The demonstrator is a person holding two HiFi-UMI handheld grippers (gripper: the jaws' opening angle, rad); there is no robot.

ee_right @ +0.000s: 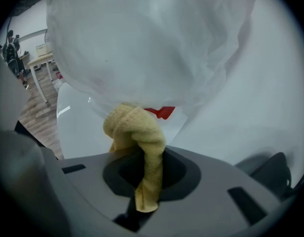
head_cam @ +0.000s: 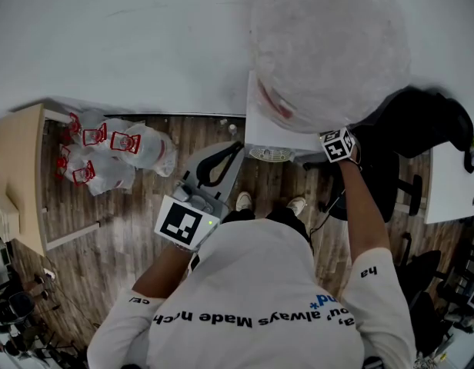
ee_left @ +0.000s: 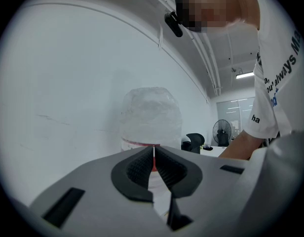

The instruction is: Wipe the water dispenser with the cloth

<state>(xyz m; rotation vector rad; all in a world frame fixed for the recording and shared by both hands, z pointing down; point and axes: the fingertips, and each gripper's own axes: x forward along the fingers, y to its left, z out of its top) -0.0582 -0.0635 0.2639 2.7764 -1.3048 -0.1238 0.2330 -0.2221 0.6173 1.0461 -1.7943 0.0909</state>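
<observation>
The white water dispenser (head_cam: 272, 129) stands against the wall, with a big plastic-wrapped bottle (head_cam: 329, 44) on top. My right gripper (ee_right: 149, 177) is shut on a yellow cloth (ee_right: 137, 132). The cloth's bunched end rests against the dispenser's white top (ee_right: 80, 127), just under the bottle (ee_right: 152, 43). In the head view only this gripper's marker cube (head_cam: 338, 144) shows at the dispenser's right side. My left gripper (head_cam: 225, 160) hangs lower, in front of the dispenser, shut and holding nothing (ee_left: 154, 154). It points toward the bottle (ee_left: 152, 115).
Clear plastic bags with red print (head_cam: 114, 152) lie on the wood floor at the left, beside a light wooden table (head_cam: 21, 175). A black office chair (head_cam: 410, 125) and a white desk (head_cam: 452, 183) stand to the right. A standing fan (ee_left: 222, 131) is farther off.
</observation>
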